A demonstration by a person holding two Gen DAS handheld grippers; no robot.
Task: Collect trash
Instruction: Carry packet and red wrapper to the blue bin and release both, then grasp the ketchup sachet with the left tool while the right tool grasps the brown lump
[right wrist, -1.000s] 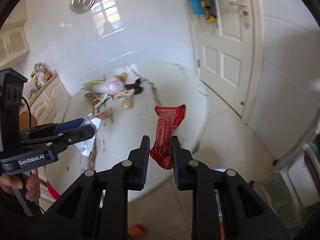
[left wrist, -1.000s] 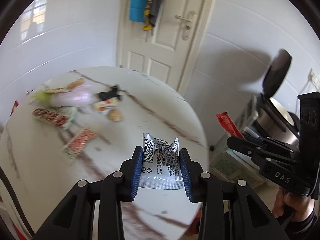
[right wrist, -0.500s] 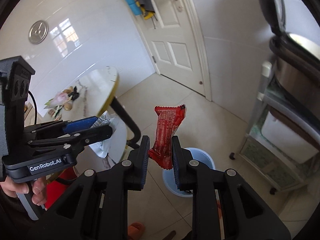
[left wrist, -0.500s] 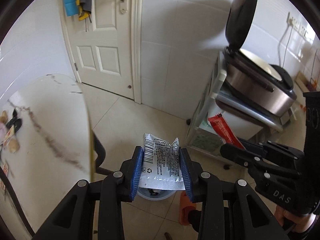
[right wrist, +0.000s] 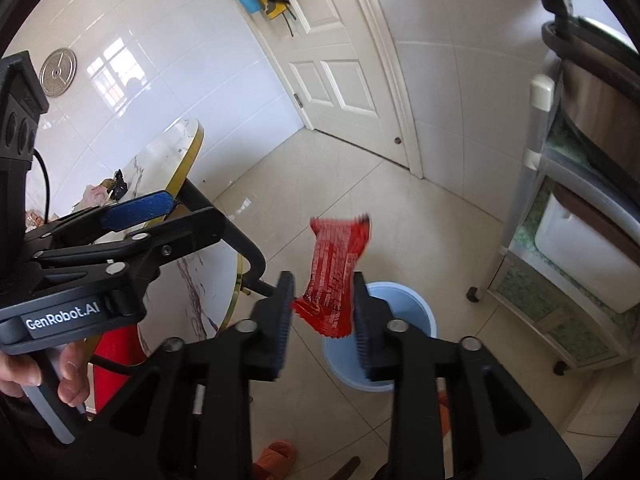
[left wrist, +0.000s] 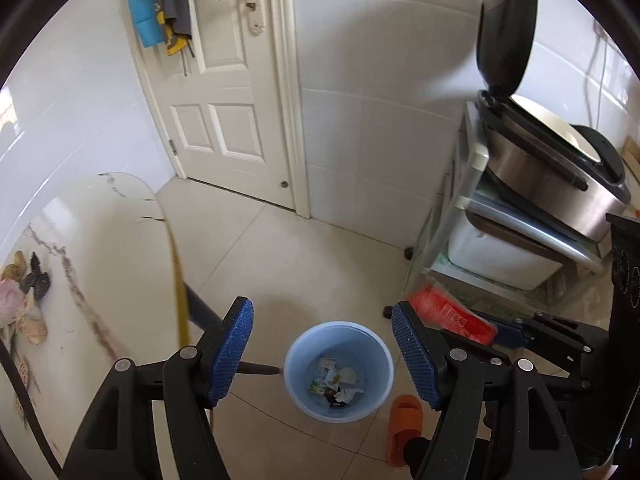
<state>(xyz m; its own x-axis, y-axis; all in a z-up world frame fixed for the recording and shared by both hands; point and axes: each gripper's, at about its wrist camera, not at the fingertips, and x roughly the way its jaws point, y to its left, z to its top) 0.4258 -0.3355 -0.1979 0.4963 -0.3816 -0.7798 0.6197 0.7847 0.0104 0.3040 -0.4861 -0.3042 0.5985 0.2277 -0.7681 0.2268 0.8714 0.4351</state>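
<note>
White panelled door (left wrist: 224, 92), far side, shut, with blue and dark cloths (left wrist: 158, 4) hung on it.

Round marble table (left wrist: 100, 248), left, with a gold edge; leftover wrappers and scraps (left wrist: 24, 292) lie at its far left edge.

Metal rack (left wrist: 516, 248), right, carrying a steel cooker (left wrist: 552, 168) with its lid up.

Blue bin (left wrist: 339, 372), on the tiled floor between table and rack; paper trash lies in its bottom. Orange slipper (left wrist: 404, 424) just beside it on the right.

Left gripper (left wrist: 322, 350), above the bin, jaws spread wide with nothing between the blue pads.

Right gripper (right wrist: 322, 320), to the right of the left one, jaws parted. Red wrapper (right wrist: 338, 276) sits blurred between them over the bin's rim; whether either jaw touches it cannot be told.
</note>
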